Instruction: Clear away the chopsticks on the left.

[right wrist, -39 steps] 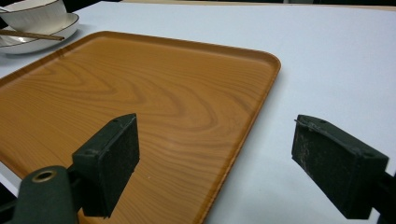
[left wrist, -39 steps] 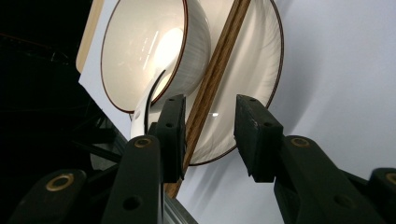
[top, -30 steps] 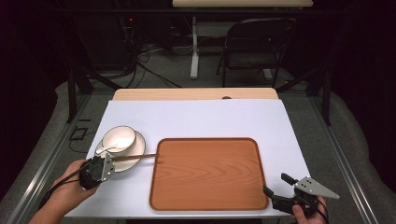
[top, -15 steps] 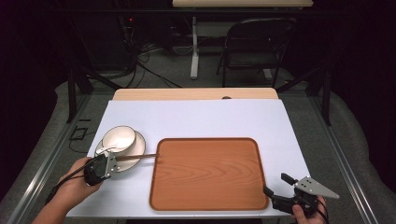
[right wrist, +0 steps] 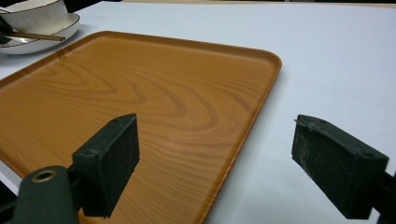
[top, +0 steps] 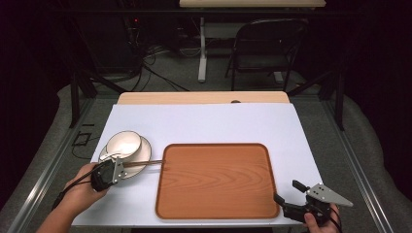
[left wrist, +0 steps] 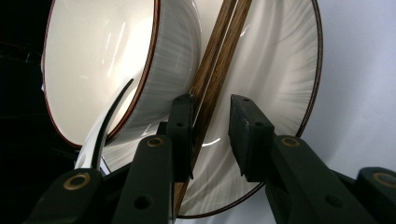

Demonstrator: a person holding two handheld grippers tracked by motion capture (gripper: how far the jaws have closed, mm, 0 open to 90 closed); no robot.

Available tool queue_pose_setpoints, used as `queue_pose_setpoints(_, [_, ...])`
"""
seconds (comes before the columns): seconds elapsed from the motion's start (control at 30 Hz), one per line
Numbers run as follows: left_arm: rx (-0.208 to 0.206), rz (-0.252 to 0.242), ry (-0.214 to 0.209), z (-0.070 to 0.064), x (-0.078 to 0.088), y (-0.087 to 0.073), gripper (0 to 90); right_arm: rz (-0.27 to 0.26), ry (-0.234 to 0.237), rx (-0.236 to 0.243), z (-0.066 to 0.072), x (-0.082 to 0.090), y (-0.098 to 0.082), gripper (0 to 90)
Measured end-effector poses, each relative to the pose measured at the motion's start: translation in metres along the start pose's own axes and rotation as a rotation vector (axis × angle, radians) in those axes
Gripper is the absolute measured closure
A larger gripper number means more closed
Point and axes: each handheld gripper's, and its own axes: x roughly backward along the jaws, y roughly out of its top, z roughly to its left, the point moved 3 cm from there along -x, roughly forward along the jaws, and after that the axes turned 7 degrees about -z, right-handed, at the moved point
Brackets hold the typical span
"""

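The work was at its start. A pair of dark brown wooden chopsticks [left wrist: 215, 74] lay across a shallow white plate with a thin brown rim [left wrist: 285, 84], beside a white ceramic bowl with a brown rim [left wrist: 100, 60] that sat on the same plate; a white spoon [left wrist: 105, 123] leaned in the bowl. In the high view this set stood at the middle left of the frame, and the chopstick tips reached toward the left edge of the rounded-rectangle wood-grain tray [top: 216, 180], which lay bare at lower centre on the white-covered desk [top: 204, 124]. Nothing had been lifted yet, so picking up the chopsticks and moving them, probably onto the tray, all seemed left to do.

The left gripper [left wrist: 211, 128] came in low over the near rim of the plate, its jaws standing on either side of the chopsticks. They had just been closing. The left pad looked to touch the sticks while a clear gap remained at the right pad, so the grip was not made. In the high view the left hand [top: 80, 187] held that gripper [top: 118, 167] nearly level, pointing right along the sticks.

The right gripper [right wrist: 215, 163] waited in the lower right of the high view [top: 286, 196], off the tray's near right corner, jaws wide apart and holding nothing, aimed across the tray toward the dishes.
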Motion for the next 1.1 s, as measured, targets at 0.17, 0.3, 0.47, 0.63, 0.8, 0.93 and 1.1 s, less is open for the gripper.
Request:
queue_pose_setpoints(0.17, [-0.036,0.019,-0.007,-0.002,0.0,-0.001,73.7,-0.002,0.0,0.003,0.0,0.0,0.0,14.7])
queue_pose_setpoints(0.3, [-0.086,0.044,-0.006,-0.002,0.001,0.001,76.7,-0.002,0.001,0.004,0.0,0.0,0.0,14.7])
queue_pose_setpoints(0.47, [-0.157,0.079,-0.001,-0.003,0.001,0.004,80.3,-0.003,0.001,0.003,0.0,0.0,0.0,14.7])
queue_pose_setpoints(0.63, [-0.189,0.082,-0.004,-0.005,0.001,0.005,83.5,-0.004,0.001,0.003,0.0,0.0,0.0,14.7])
queue_pose_setpoints(0.8, [-0.208,0.079,0.005,-0.005,0.003,0.005,83.7,-0.004,0.002,0.001,-0.001,0.0,0.0,14.7])
queue_pose_setpoints(0.93, [-0.216,0.065,0.026,-0.004,0.008,0.005,83.8,-0.003,0.003,0.001,-0.001,0.0,0.0,14.7])
queue_pose_setpoints(1.1, [-0.237,0.055,0.064,-0.002,0.018,0.007,83.8,-0.003,0.003,0.001,-0.001,0.0,0.0,14.7])
